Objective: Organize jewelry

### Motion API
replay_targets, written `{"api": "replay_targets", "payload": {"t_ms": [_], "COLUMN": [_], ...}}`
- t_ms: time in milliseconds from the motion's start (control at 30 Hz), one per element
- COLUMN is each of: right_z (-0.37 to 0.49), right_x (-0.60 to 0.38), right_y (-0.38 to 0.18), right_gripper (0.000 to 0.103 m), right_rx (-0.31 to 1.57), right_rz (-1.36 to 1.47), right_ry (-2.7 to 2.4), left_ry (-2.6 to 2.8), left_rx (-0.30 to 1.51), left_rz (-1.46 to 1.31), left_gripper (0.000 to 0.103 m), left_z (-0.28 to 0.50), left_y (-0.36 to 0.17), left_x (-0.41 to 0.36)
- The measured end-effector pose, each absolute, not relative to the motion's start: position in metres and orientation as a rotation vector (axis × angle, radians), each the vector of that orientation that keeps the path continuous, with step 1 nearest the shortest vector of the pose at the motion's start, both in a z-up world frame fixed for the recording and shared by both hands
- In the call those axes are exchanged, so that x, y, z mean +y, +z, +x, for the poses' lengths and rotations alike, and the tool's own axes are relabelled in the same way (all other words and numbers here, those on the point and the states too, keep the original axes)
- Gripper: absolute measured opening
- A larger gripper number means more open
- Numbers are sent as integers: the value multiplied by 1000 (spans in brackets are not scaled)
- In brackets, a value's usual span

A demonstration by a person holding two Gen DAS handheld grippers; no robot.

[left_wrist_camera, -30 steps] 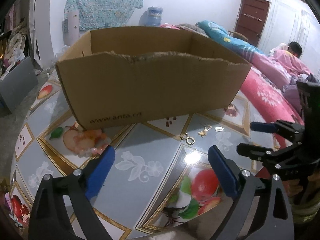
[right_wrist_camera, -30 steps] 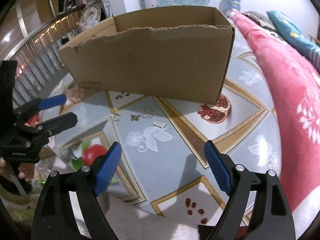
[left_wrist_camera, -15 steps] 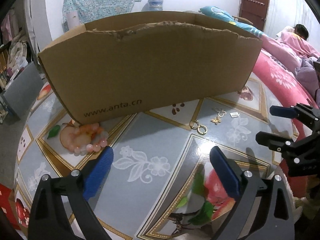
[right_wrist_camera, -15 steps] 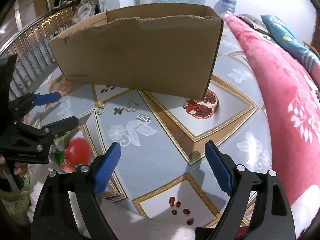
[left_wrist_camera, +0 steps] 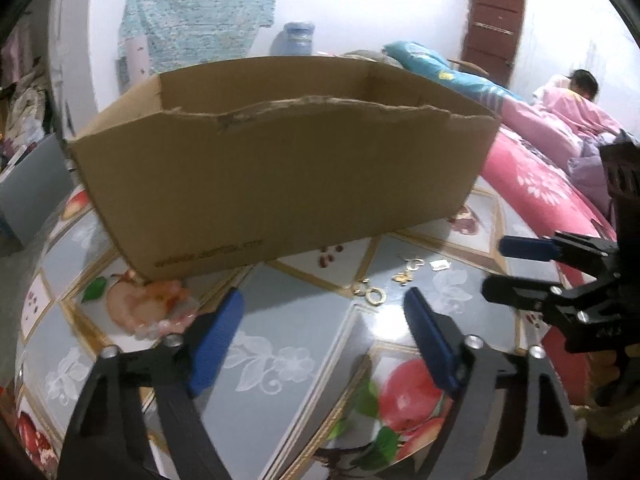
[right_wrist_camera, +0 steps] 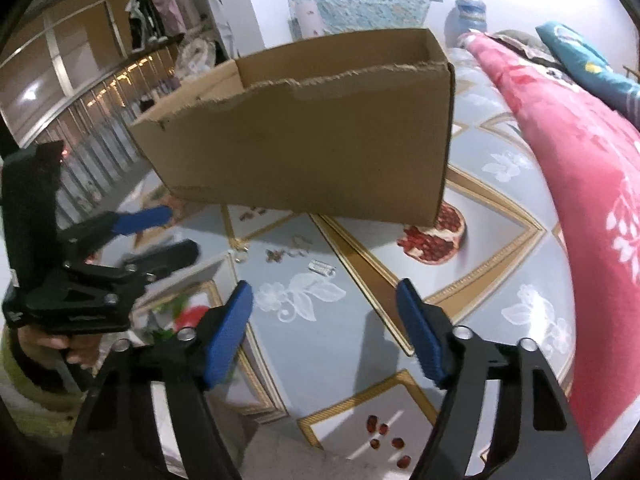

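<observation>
Small gold and silver jewelry pieces lie on the patterned tablecloth in front of a brown cardboard box [left_wrist_camera: 280,176]: gold hoop earrings [left_wrist_camera: 372,294], a gold butterfly charm [left_wrist_camera: 402,277], a small heart piece [left_wrist_camera: 414,263] and a silver clasp [left_wrist_camera: 439,265]. In the right wrist view the same pieces are the hoops [right_wrist_camera: 241,256], the charms [right_wrist_camera: 286,254] and the clasp [right_wrist_camera: 322,268], below the box [right_wrist_camera: 312,152]. My left gripper [left_wrist_camera: 322,330] hovers short of the hoops, jaws closing with nothing between them. My right gripper [right_wrist_camera: 324,320] hovers near the clasp, jaws closing, also holding nothing.
A pink bead bracelet [left_wrist_camera: 160,322] lies at the box's left corner. A red floral quilt [right_wrist_camera: 580,168] borders the table on the right. A person in pink [left_wrist_camera: 576,104] sits far back. The other gripper shows at the right [left_wrist_camera: 560,280] and at the left [right_wrist_camera: 100,264].
Both grippers' blue pads have drawn closer together. The views have shifted and blurred slightly; the box and jewelry stay where they were.
</observation>
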State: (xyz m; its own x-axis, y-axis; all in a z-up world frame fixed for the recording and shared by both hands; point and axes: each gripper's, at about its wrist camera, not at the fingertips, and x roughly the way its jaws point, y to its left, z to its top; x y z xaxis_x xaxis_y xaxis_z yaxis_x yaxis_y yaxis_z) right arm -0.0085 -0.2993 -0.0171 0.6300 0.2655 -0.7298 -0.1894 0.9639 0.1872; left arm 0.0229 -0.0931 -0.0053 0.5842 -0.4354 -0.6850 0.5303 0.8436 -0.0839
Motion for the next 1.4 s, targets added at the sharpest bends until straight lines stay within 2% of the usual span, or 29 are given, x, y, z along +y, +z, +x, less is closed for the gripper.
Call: {"api": "replay_targets", "payload": {"t_ms": [33,167,300,500,867,1133,1233,1400], "right_z": [-8,-5,-3,0,3,3,3,1], "right_x": [-299,-297,-297,-296,-296,-297,-298,-297], "right_y": [-17,-21,-23,-25,-24,-23,-22,-20], "right_gripper": [63,54,51,48,46,45,45,45], "right_rx": [851,858,864,870,865,858,854,848], "right_rz": [102,110,122,131,131,134,134,132], "right_ry": [271,296,303,311,313,309,305,303], "left_ry": [-588,-645,-698,-703,-708,-703,-707,-706], "left_rx": [764,783,811,829,788,776,779,787], "left_rz": [146,192,211,258,379,392,375,365], "left_gripper": [71,52,35,20,11,10,0,0], "left_z": [23,24,25,29,28,26,26,23], "left_y": [-6,-12,-17,-22,-24,-24,-23,-23], "left_x": [-97,-109,-119,-130,-144,-146,-144,-140]}}
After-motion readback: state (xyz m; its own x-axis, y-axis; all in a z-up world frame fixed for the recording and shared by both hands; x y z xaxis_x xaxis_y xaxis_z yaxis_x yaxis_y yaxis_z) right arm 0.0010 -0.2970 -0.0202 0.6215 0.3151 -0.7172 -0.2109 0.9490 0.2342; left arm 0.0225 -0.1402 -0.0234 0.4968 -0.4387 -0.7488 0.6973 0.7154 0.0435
